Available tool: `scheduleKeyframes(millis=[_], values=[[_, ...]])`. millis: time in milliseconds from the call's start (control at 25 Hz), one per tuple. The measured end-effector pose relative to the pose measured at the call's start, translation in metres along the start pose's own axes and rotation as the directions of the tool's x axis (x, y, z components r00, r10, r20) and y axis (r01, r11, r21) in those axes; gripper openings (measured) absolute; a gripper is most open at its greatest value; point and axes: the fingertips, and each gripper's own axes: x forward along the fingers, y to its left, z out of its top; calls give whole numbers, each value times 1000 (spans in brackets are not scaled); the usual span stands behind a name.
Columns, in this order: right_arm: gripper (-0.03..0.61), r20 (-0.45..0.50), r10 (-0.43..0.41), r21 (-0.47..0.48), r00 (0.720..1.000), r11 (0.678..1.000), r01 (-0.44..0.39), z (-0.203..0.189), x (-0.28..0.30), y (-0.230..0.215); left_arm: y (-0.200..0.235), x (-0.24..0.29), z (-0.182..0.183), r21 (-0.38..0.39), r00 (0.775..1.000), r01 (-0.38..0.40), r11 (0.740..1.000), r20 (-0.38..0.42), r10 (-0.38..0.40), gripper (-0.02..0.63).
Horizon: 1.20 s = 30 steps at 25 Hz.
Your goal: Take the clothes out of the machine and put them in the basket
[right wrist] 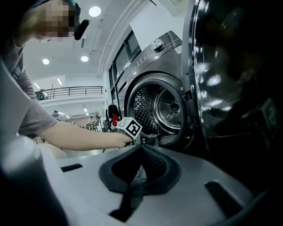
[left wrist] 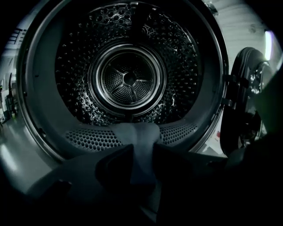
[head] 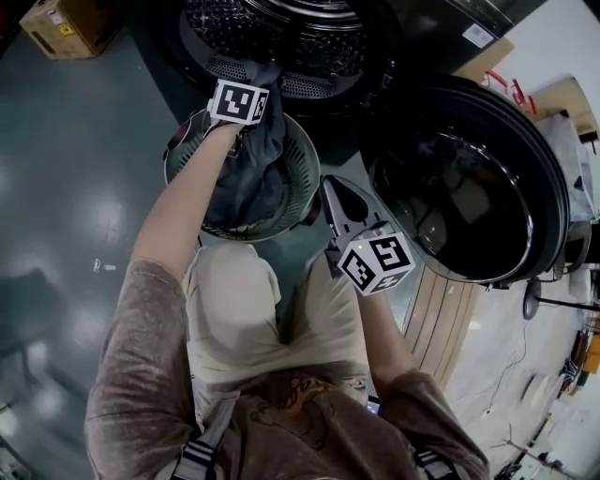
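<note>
The washing machine's drum (head: pixel 281 28) stands open at the top of the head view, and the left gripper view shows its inside (left wrist: pixel 128 79) bare. A round mesh basket (head: pixel 305 150) sits on the floor just in front, holding dark clothes. My left gripper (head: pixel 258 77) is at the drum's lip, shut on a dark grey garment (head: pixel 267 155) that trails down into the basket. The cloth (left wrist: pixel 139 141) is pinched between the left gripper (left wrist: pixel 140 152) jaws. My right gripper (head: pixel 330 186) hovers beside the basket's right rim, shut and empty (right wrist: pixel 141 150).
The machine's round door (head: pixel 469 178) hangs open at the right, close to my right gripper, and fills the right side (right wrist: pixel 230 88) of its view. A cardboard box (head: pixel 66 23) stands at the far left. The person's knees (head: pixel 234 300) are just behind the basket.
</note>
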Motion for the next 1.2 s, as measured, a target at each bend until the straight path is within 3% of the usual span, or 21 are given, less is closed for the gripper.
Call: scheduleKeyframes(millis=[40,160,480,720,800,920,1000,1200], values=[[-3,1,3,0,1000,1000,-3,0,1,1,-2,-4,0,0,1000,12,1000,-1,-12,103],[-3,3,17,-1,1000,1000,-17,0,3,3,-8,-21,-4,-1,998,57,998,-3,-57,77],[-3,15,77,-4,997,997,-77,-2,15,12,-34,-113,-25,18,986,160,987,42,-160,74],[-3,10,128,-9,992,992,-127,-1,27,21,-53,-169,-63,-6,981,195,981,10,-195,79],[-3,9,136,-7,991,991,-136,0,31,23,-56,-177,-75,-2,979,203,979,-4,-203,109],[-3,6,143,-11,990,990,-142,2,36,24,-55,-181,-86,-17,979,203,979,-6,-203,224],[-3,3,144,-12,990,990,-144,4,38,26,-50,-184,-89,-40,981,196,980,8,-196,262],[-3,-22,117,24,993,993,-116,21,47,27,-44,-198,-73,-77,973,229,970,19,-228,270]])
